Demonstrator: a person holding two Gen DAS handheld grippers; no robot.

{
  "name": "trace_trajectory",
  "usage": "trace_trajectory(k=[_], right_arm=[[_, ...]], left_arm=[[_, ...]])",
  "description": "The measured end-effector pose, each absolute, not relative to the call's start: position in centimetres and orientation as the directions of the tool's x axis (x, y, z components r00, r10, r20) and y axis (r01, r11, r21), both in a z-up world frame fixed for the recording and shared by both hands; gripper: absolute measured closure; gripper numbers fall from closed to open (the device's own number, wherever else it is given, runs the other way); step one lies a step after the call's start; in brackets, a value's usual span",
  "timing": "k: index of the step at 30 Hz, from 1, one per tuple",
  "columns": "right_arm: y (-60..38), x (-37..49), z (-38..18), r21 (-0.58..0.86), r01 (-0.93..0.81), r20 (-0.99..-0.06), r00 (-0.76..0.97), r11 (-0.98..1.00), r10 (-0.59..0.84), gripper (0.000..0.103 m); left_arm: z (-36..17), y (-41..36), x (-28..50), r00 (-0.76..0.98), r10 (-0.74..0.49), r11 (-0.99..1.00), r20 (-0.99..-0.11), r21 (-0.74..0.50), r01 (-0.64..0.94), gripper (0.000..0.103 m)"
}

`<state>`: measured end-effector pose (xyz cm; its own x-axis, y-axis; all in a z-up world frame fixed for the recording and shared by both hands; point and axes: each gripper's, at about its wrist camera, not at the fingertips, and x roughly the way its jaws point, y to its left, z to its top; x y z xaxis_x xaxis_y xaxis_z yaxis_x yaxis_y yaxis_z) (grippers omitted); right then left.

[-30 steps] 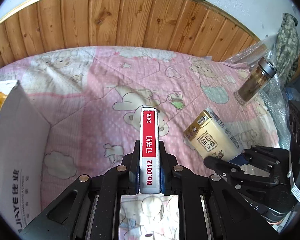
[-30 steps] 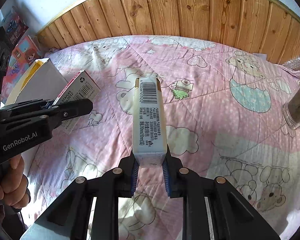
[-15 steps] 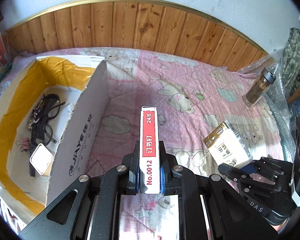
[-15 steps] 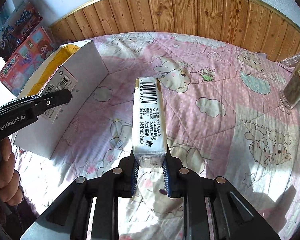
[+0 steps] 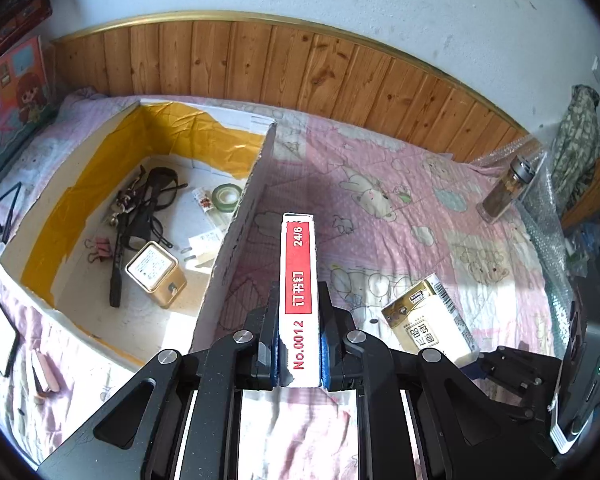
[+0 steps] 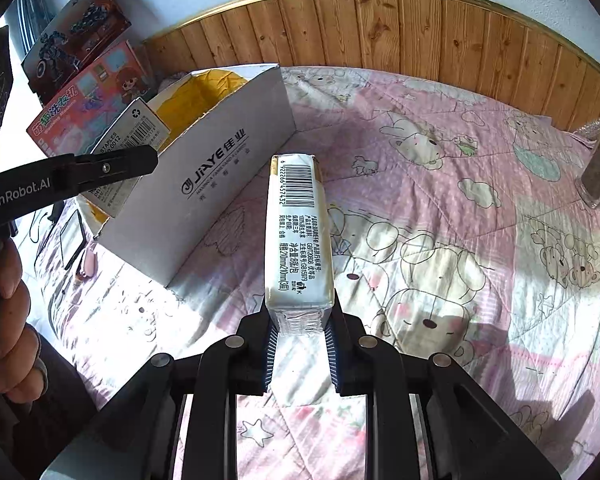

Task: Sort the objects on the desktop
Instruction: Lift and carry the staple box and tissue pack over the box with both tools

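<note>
The staple box (image 5: 298, 280), a slim red-and-white carton marked No.0012, looks light and stiff, with flat card sides that give the pads a fair hold; a hard squeeze could probably dent it. It is pinched at its near end, across the narrow faces, so most of its length sticks out ahead of the left tool (image 5: 299, 354). That tool's jaws stand narrow, pressed on the box from both sides. Ahead of the left tool and off to its left lies the open cardboard box (image 5: 236, 236), its near white wall just beside the carton's far end; inside it are a small gold tin (image 5: 152, 274), a roll of green tape (image 5: 227, 197), a pink binder clip (image 5: 100, 249) and a tangle of black straps.

The tissue pack (image 6: 299, 236) in the right tool (image 6: 300, 344) should handle differently: soft, plastic-wrapped, likely light and a little slippery, and it will give under pressure. It too is taken at its near end, and the wrap there shows crinkling between the pads. The right tool's jaws are narrow and closed on the pack. From this tool, the cardboard box sits ahead and to the left, apart from the pack, with the left tool and its carton over the box's near corner. Both things are carried in the air above the pink quilted bed cover (image 6: 440, 208), neither touching it.
</note>
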<state>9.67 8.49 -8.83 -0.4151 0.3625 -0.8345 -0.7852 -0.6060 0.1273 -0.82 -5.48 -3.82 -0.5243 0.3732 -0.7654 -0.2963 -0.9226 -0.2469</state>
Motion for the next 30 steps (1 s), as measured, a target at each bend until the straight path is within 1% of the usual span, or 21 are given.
trace_trajectory(k=[8,18,30], right_arm=[[5.7,7.6,-8.8,0.133,-0.762,-0.835,-0.431,-0.633,0.343,0.080],[3.0,4.3,-6.7,0.135,-0.714,-0.816,-0.474,-0.687,0.332,0.080],[1.9,-0.4,-4.9,0.114,-0.656,-0.801,-0.505,-0.746,0.322,0.080]], left_arm=[[-3.8,-8.2,0.5,-0.535,0.376,-0.925,-0.756,-0.269,-0.269,0.089],[-3.6,-11.2,1.7,-0.551,0.385,-0.922,-0.740,-0.290,-0.255,0.089],[-3.7,-17.2,0.2,-0.578,0.362,-0.928,-0.731,-0.344,-0.147,0.089]])
